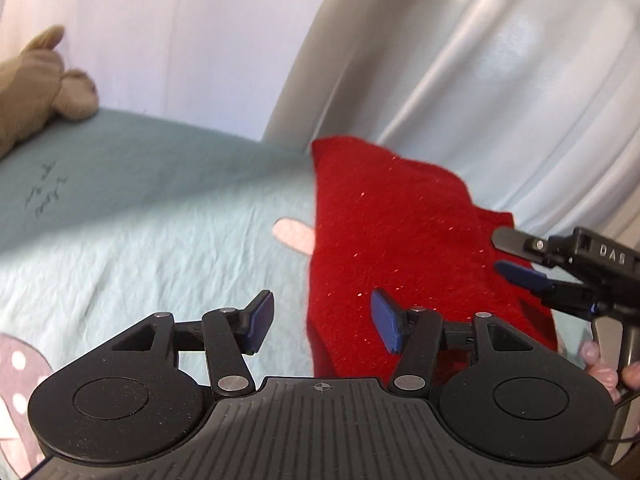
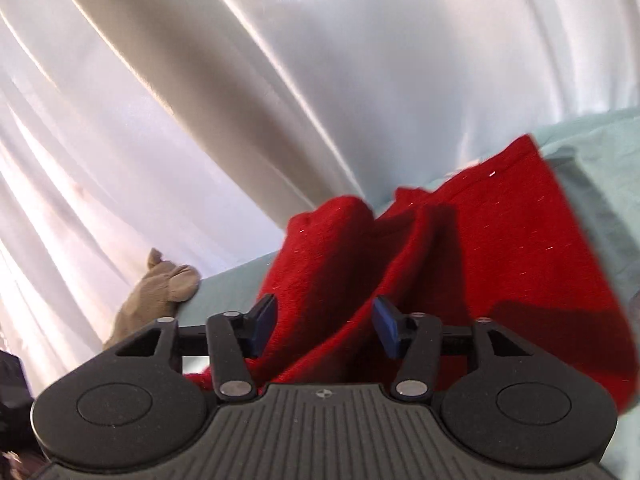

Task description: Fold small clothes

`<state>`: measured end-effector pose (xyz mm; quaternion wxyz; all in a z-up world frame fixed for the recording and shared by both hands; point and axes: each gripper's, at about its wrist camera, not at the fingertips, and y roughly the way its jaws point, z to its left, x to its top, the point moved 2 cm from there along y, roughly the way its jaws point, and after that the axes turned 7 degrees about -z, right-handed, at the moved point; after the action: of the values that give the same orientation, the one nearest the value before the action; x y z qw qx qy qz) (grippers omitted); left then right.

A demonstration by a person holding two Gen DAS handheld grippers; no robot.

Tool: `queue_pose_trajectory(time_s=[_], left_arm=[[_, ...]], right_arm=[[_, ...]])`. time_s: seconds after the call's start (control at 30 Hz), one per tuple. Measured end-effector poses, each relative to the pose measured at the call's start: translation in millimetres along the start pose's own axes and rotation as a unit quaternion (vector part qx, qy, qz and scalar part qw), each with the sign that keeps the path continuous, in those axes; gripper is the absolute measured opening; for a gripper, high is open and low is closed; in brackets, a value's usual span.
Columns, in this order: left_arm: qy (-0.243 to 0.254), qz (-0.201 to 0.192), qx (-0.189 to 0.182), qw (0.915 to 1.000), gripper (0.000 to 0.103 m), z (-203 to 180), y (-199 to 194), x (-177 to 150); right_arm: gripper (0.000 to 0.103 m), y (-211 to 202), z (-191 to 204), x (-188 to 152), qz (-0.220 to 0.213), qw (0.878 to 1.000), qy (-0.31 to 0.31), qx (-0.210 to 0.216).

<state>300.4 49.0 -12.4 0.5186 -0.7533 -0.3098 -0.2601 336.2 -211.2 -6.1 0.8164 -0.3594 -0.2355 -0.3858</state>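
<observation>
A red knit garment (image 1: 400,240) lies on the light green sheet (image 1: 140,220), bunched in thick folds in the right wrist view (image 2: 460,248). My left gripper (image 1: 322,322) is open, its jaws wide apart at the garment's left edge, with nothing between them. My right gripper (image 2: 324,326) is open over the garment, with a red fold lying between its blue pads (image 2: 386,326) but not clamped. The right gripper also shows in the left wrist view (image 1: 502,252), open, at the garment's right edge.
A beige stuffed toy (image 1: 36,84) lies at the far left of the bed and also shows in the right wrist view (image 2: 160,292). White curtains (image 2: 280,80) hang behind. A pink patch (image 1: 294,234) peeks from under the garment. A pink dotted cloth (image 1: 16,380) lies at lower left.
</observation>
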Motion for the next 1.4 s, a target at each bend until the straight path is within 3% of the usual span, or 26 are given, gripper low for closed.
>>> queue_pose_trajectory(time_s=[0.07,0.23,0.27,0.3,0.33,0.5,0.67,0.8,0.87,1.0,1.17,1.4], left_arm=[[-0.013,0.000,-0.009,0.9999,0.059,6,0,-4],[0.023,-0.005,-0.039,0.9989,0.059,-14,-3,-4],[0.029,-0.003,-0.037,0.9989,0.059,-19,-1,-5],[0.036,-0.004,-0.036,0.9987,0.059,-25,-2,-4],[0.041,-0.010,-0.040,0.9983,0.060,-27,-5,-1],[0.044,-0.041,-0.045,0.9972,0.068,-35,-11,14],[0.074,0.004,-0.048,0.9961,0.067,-51,32,1],[0.057,0.006,-0.058,0.9967,0.067,-51,41,-3],[0.062,0.003,-0.057,0.9964,0.067,-51,39,-2],[0.053,0.008,-0.062,0.9967,0.066,-47,41,-1],[0.034,0.012,-0.068,0.9970,0.066,-44,42,0],[0.038,0.011,-0.067,0.9970,0.066,-45,41,1]], right_arm=[[0.062,23,8,-1,0.034,0.999,0.010,0.005],[0.066,73,4,-7,0.121,0.988,0.085,0.039],[0.061,73,7,-11,0.120,0.989,0.080,0.033],[0.033,72,11,-14,0.111,0.992,0.056,0.023],[0.023,70,15,-15,0.099,0.995,0.025,0.018],[0.021,36,21,-2,0.037,0.998,-0.056,-0.010],[0.021,23,-7,-2,0.020,0.998,-0.042,-0.049],[0.026,31,-32,-9,0.029,0.998,-0.015,-0.052],[0.035,27,-38,-5,0.034,0.998,0.009,-0.045],[0.070,21,-52,3,0.046,0.996,0.028,-0.075],[0.072,34,-67,6,0.068,0.993,0.089,-0.034],[0.071,64,-58,14,0.091,0.989,0.113,0.036]])
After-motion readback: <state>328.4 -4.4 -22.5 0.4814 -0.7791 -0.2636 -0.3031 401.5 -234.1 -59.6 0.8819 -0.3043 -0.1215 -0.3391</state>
